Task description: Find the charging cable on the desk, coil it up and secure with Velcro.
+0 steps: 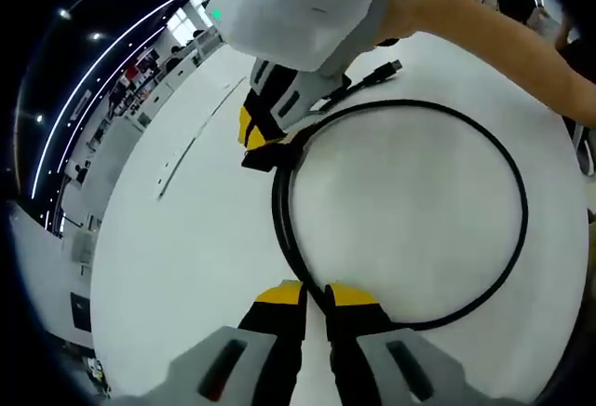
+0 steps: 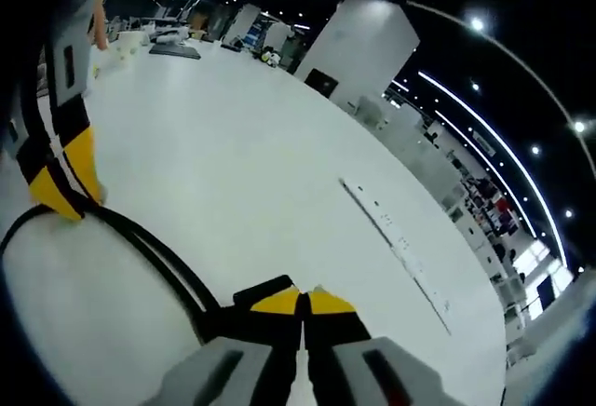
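A black charging cable [image 1: 507,164] lies in one wide loop on the white desk [image 1: 400,192]. In the left gripper view my left gripper [image 1: 319,296] is shut on the loop's near side, the strand pinched between its yellow tips. My right gripper [image 1: 261,141] comes in from the top and is shut on the cable where the strands meet, beside a short black Velcro strap [image 1: 268,156]. The plug end [image 1: 391,69] lies just beyond it. In the right gripper view my right gripper [image 2: 303,304] is shut by the strap [image 2: 263,289], and the cable [image 2: 149,243] runs left to my left gripper [image 2: 60,192].
A person's bare forearm [image 1: 503,43] reaches across the upper right of the left gripper view. A thin pale strip [image 2: 391,229] lies on the desk [image 2: 233,145]. Small objects [image 2: 172,47] stand at the desk's far end, with office furniture beyond.
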Demonstrator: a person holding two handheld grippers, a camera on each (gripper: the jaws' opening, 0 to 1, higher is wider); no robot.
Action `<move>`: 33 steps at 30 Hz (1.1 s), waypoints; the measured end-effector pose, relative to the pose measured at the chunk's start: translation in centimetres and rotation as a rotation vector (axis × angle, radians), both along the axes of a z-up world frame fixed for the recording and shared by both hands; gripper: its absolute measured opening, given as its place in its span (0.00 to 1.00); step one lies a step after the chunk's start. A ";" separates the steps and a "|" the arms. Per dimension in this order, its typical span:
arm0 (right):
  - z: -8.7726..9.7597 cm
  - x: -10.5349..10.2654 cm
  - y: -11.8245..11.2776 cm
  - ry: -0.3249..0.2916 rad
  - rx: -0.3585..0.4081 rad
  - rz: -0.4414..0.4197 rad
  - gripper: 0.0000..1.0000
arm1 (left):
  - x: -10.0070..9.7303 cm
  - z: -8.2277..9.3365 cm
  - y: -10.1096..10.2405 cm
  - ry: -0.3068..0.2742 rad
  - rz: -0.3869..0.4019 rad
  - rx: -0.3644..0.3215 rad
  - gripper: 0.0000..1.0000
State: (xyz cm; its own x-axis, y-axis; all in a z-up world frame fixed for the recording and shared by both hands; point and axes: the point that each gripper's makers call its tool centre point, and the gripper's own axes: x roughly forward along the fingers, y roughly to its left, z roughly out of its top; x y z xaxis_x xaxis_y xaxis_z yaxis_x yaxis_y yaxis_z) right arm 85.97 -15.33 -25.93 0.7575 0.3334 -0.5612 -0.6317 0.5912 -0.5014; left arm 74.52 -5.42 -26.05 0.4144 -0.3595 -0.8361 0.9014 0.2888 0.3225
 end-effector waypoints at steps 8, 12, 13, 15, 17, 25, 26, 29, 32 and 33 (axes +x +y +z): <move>0.2 0.3 0.1 -0.035 0.058 -0.022 0.03 | 0.0 -0.1 -0.1 -0.015 0.050 0.043 0.09; 0.3 0.2 -0.1 -0.038 0.064 -0.012 0.03 | 0.1 0.0 0.1 -0.022 0.058 0.054 0.09; 0.2 -0.2 0.3 -0.032 0.067 -0.010 0.03 | 0.0 -0.1 0.3 -0.025 0.061 0.054 0.09; 0.1 -1.1 0.8 -0.023 0.065 0.006 0.03 | -0.2 -0.3 0.5 -0.033 0.056 0.069 0.09; -0.1 -2.0 0.9 -0.018 0.050 0.028 0.03 | -0.3 -0.4 0.8 -0.036 0.063 0.083 0.09; 1.2 -6.3 -0.2 0.068 -0.070 0.148 0.04 | -0.4 -0.7 1.2 -0.064 0.078 0.125 0.08; 2.1 -6.6 -0.3 0.054 -0.066 0.147 0.04 | -0.4 -0.6 1.1 -0.065 0.080 0.126 0.08; 4.4 -7.2 -0.3 0.010 -0.033 0.158 0.04 | -0.3 -0.7 1.1 -0.066 0.084 0.125 0.08; 7.5 -8.8 -0.3 -0.054 -0.007 0.186 0.05 | -0.3 -0.7 1.0 -0.066 0.086 0.121 0.08; 8.3 -9.1 -0.4 -0.082 -0.012 0.195 0.05 | -0.3 -0.7 1.0 -0.066 0.086 0.120 0.08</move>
